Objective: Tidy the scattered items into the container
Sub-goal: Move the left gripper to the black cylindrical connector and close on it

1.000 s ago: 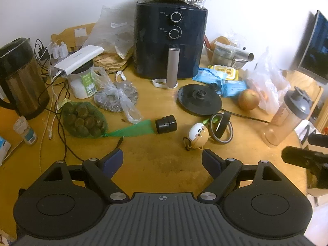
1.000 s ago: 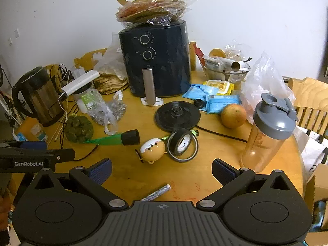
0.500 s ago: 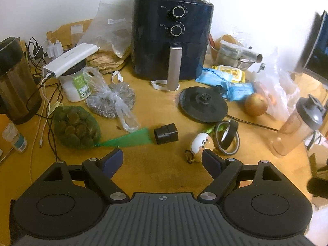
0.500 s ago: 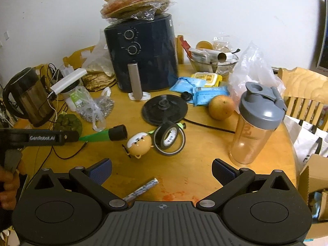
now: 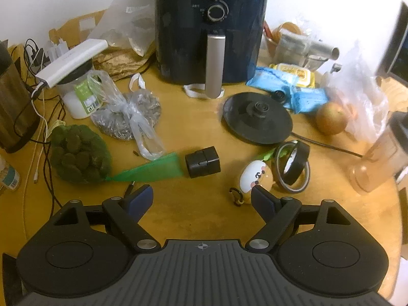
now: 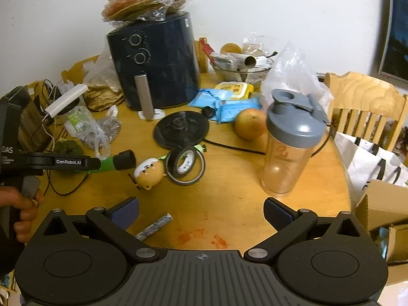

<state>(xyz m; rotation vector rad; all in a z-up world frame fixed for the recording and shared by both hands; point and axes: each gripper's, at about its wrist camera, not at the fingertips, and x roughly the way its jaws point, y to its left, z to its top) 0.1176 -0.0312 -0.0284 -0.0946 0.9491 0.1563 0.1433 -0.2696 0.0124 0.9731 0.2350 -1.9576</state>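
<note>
Here the round wooden table (image 6: pixel 229 204) carries everything, with the dark air fryer (image 5: pixel 211 28) at the back as the biggest item on it. Right of centre a clear shaker bottle (image 6: pixel 290 140) with a grey lid stands upright, and a cardboard box (image 6: pixel 382 204) sits off the table's right edge. Near the middle lies the black kettle base (image 5: pixel 257 121), an orange (image 6: pixel 250 123) just right of it. Closer in, a roll of black tape (image 5: pixel 293 163) stands on edge, touching a small egg-shaped toy (image 5: pixel 256 177) on its left. A black adapter cube (image 5: pixel 202 162) rests at the end of a green mesh bag (image 5: pixel 79 153) of dark round things. A thin wrapped stick (image 6: pixel 154 227) lies close to the right gripper's left finger. The left gripper (image 5: pixel 202 199) hovers above the table with its jaws spread wide and nothing between them; its right fingertip appears just below the toy. The right gripper (image 6: pixel 201 211) is likewise spread wide, gripping nothing, over bare wood.
</note>
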